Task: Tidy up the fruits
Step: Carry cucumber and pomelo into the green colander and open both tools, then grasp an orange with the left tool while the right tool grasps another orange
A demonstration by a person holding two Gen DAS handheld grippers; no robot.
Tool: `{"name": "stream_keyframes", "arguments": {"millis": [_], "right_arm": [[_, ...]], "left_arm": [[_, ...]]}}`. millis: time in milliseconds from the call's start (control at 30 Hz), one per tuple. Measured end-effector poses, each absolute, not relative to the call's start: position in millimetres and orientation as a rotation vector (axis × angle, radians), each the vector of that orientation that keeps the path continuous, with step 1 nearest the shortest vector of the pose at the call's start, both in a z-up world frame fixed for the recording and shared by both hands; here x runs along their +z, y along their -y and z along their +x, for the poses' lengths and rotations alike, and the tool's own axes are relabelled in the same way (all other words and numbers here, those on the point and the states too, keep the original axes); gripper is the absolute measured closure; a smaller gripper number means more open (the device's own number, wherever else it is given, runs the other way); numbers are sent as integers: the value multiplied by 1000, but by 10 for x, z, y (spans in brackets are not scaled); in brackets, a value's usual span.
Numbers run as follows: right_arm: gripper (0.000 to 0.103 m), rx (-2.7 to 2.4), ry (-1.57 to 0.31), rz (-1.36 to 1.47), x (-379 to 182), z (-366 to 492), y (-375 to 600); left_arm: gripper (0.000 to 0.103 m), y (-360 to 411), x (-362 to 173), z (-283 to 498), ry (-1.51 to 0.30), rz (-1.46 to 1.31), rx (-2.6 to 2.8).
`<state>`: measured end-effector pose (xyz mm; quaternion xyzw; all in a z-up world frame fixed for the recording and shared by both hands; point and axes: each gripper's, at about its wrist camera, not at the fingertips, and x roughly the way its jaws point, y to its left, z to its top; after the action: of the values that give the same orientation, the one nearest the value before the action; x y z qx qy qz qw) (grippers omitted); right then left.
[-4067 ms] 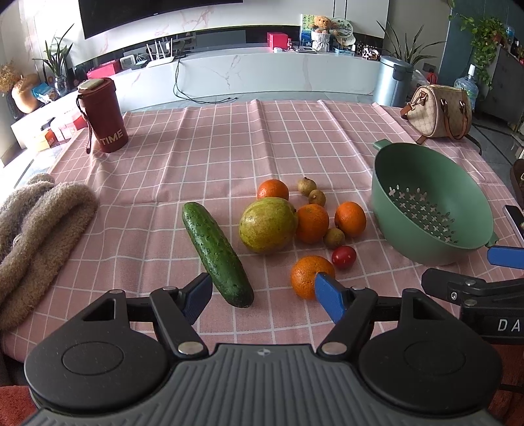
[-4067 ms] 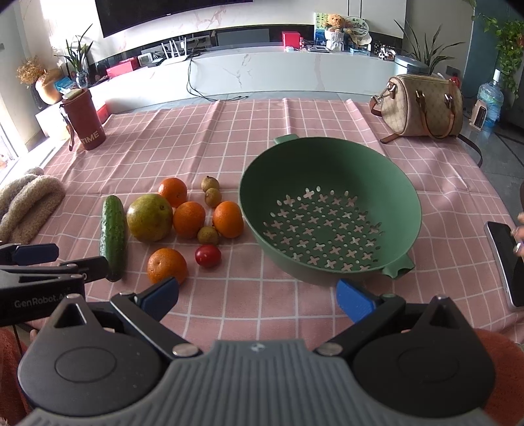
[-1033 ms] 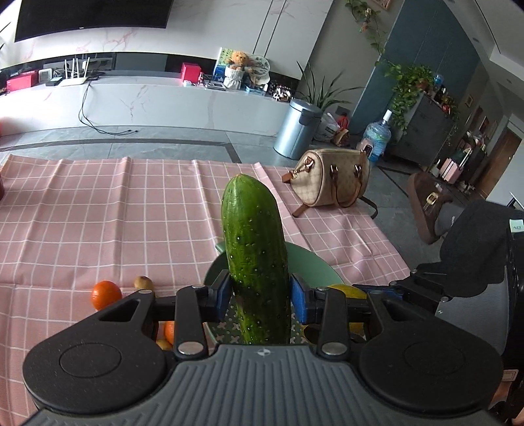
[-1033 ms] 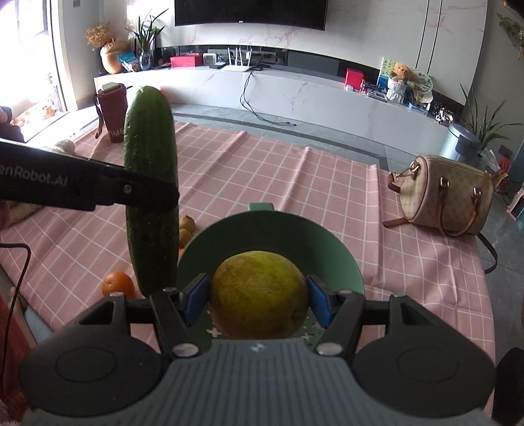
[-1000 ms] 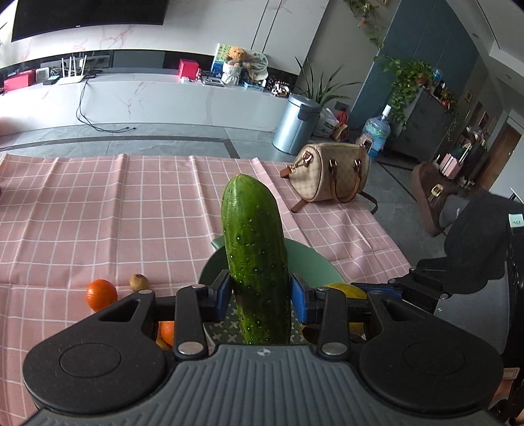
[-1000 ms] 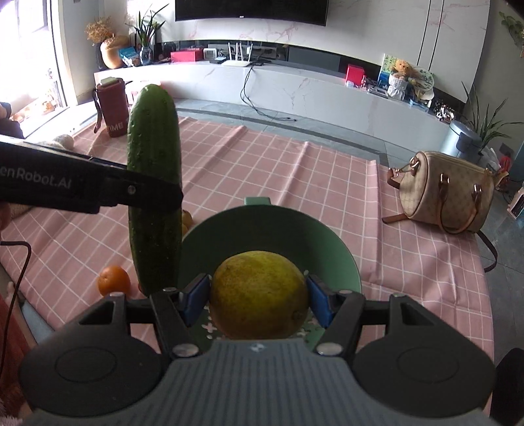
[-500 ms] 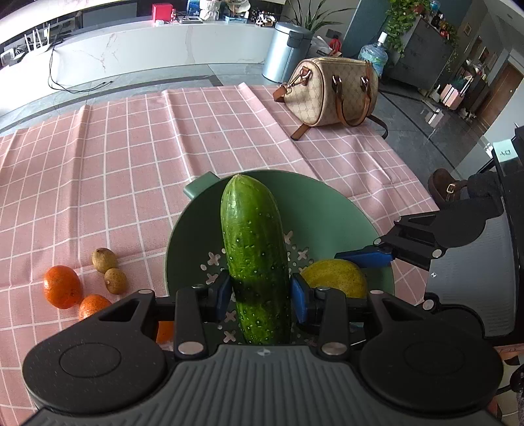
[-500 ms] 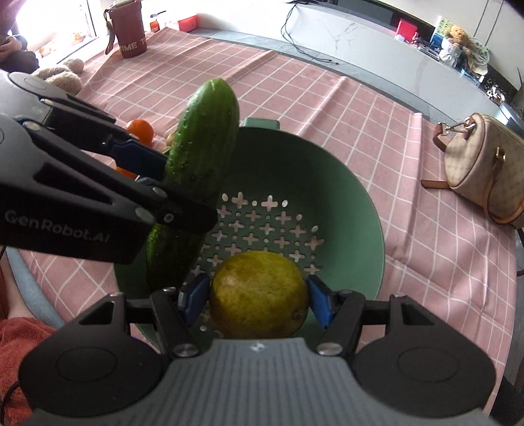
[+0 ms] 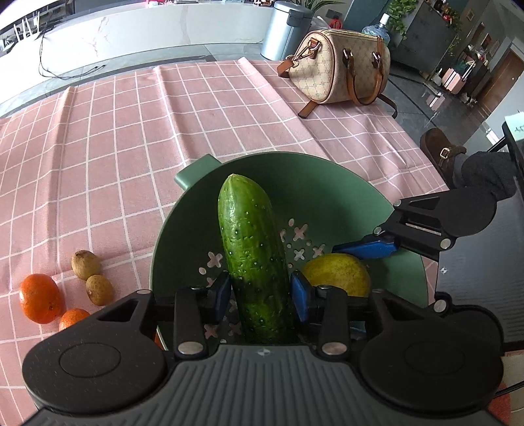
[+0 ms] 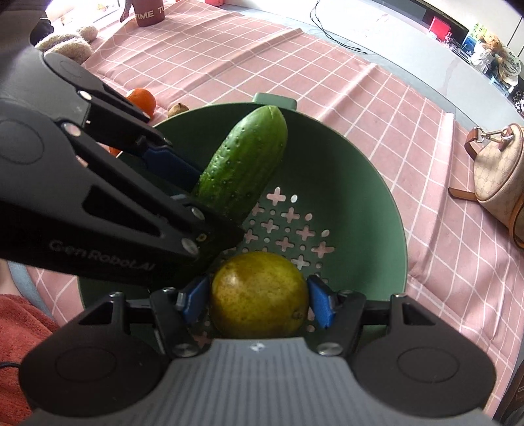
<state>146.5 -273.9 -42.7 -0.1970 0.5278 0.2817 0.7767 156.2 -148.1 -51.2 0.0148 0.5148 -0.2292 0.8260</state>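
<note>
My left gripper is shut on a dark green cucumber and holds it inside the green colander, tip pointing away. My right gripper is shut on a large yellow-green round fruit, low over the colander's perforated floor. The cucumber and left gripper's fingers show at left in the right wrist view. The yellow fruit and the right gripper's blue pad show at right in the left wrist view.
Oranges and small brown fruits lie on the pink checked cloth left of the colander. A beige handbag stands at the far right. A red cup and a knitted item are at the far left.
Both grippers have dropped lower into the colander with their loads. The cucumber has tilted forward, and the yellow fruit is closer to the colander floor.
</note>
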Motion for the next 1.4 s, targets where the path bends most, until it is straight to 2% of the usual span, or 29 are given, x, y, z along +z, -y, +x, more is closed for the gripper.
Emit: {"name": "stream_keyframes", "arguments": {"millis": [133, 200, 333, 500, 567, 733, 1100, 1400], "right_arm": [[40, 610, -1139, -407, -412, 1506, 2747], [35, 604, -1134, -404, -386, 1521, 2740], [31, 599, -1131, -422, -327, 1513, 2685], [28, 571, -1131, -445, -271, 1469, 2645], [22, 542, -1122, -454, -229, 1431, 2624], [18, 488, -1095, -411, -73, 1329, 2621], [18, 400, -1044, -218, 229, 1003, 2427], [18, 418, -945, -17, 371, 516, 2162]], "left_arm": [[58, 1518, -519, 1547, -1081, 75, -484], [57, 1517, -507, 1539, -1075, 79, -487], [50, 1487, -485, 1554, -1082, 62, -478], [50, 1434, -366, 1451, -1055, 61, -488], [50, 1398, -292, 1395, -1041, 56, -497], [50, 1313, -96, 1203, -1001, 99, -481], [50, 799, 290, 794, -930, 107, -430], [50, 283, 315, 584, -938, 88, -355]]}}
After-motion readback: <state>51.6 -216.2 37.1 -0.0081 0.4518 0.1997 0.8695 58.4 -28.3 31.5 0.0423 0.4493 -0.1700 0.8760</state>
